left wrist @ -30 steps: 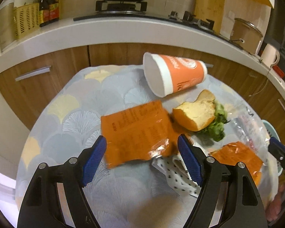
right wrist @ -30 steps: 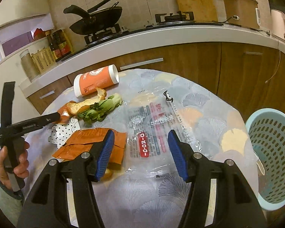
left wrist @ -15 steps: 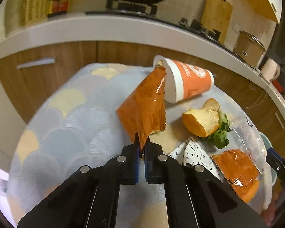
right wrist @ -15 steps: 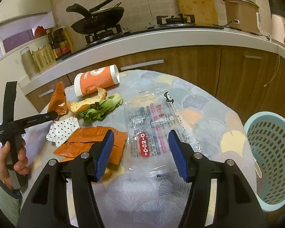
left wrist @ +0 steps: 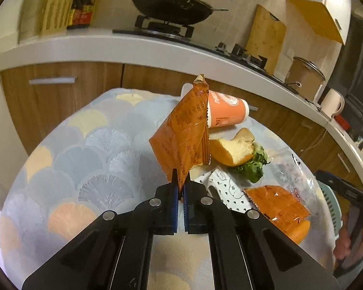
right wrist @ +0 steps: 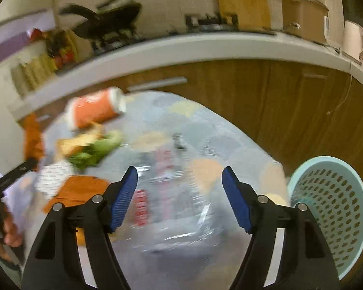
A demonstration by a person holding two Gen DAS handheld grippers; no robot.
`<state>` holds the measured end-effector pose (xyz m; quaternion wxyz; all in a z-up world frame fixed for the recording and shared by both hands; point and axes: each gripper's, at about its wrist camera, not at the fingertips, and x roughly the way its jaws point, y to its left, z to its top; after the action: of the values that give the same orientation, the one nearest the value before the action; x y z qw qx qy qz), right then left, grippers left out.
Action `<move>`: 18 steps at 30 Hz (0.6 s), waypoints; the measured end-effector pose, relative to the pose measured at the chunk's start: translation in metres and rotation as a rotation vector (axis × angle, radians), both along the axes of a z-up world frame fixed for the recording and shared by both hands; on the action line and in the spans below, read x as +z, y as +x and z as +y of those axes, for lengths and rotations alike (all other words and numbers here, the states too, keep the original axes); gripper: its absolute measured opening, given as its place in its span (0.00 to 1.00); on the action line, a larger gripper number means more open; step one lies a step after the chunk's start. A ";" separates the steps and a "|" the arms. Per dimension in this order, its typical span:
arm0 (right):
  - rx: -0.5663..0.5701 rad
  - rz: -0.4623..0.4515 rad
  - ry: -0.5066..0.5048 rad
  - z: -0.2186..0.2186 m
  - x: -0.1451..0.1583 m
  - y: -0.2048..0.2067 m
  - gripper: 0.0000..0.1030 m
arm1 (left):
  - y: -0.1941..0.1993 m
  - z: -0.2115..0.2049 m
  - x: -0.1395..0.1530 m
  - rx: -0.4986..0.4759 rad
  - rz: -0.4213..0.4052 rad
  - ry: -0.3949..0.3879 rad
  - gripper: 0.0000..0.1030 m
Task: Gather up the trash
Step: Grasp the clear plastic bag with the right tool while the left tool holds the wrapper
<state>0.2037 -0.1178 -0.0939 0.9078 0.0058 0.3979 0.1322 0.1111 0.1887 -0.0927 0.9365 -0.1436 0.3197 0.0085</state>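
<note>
My left gripper (left wrist: pixel 180 185) is shut on the bottom edge of an orange snack wrapper (left wrist: pixel 185 135) and holds it upright above the round table (left wrist: pixel 89 149). Behind it lie an orange paper cup (left wrist: pixel 226 114) on its side, a bread piece (left wrist: pixel 233 148) with greens (left wrist: pixel 253 169), a patterned paper (left wrist: pixel 226 191) and a second orange wrapper (left wrist: pixel 274 204). My right gripper (right wrist: pixel 180 188) is open and empty above a clear plastic bag (right wrist: pixel 171 193). The held wrapper (right wrist: pixel 32 140) shows blurred at the left of the right wrist view.
A light blue perforated bin (right wrist: pixel 331 207) stands beside the table at the right. A curved white counter (left wrist: pixel 133 50) with wooden cabinets runs behind the table, carrying a wok (left wrist: pixel 174 7), a pot (left wrist: pixel 305 77) and a kettle (left wrist: pixel 332 102).
My left gripper closed on the orange wrapper and lifted it off the table, then raised it further. My right gripper moved quickly, so its view is now blurred, and stays open.
</note>
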 end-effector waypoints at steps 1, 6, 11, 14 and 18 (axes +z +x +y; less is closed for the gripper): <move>0.019 0.014 0.001 0.002 -0.004 0.003 0.67 | -0.001 -0.003 0.001 -0.007 -0.005 0.013 0.01; 0.097 0.073 -0.075 0.038 -0.025 0.011 0.74 | 0.000 -0.009 0.001 -0.015 -0.007 0.051 0.01; 0.107 0.106 -0.113 0.053 -0.033 0.018 0.81 | -0.001 -0.004 0.000 -0.015 -0.009 0.024 0.01; 0.106 0.102 -0.140 0.058 -0.034 0.016 0.81 | -0.001 -0.002 -0.001 -0.016 -0.009 0.014 0.01; 0.131 0.084 -0.152 0.060 -0.032 0.008 0.69 | -0.002 -0.003 0.000 -0.014 -0.011 0.022 0.01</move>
<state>0.2120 -0.0574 -0.1262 0.8777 -0.0834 0.4438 0.1605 0.1091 0.1857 -0.0928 0.9398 -0.1313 0.3155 0.0046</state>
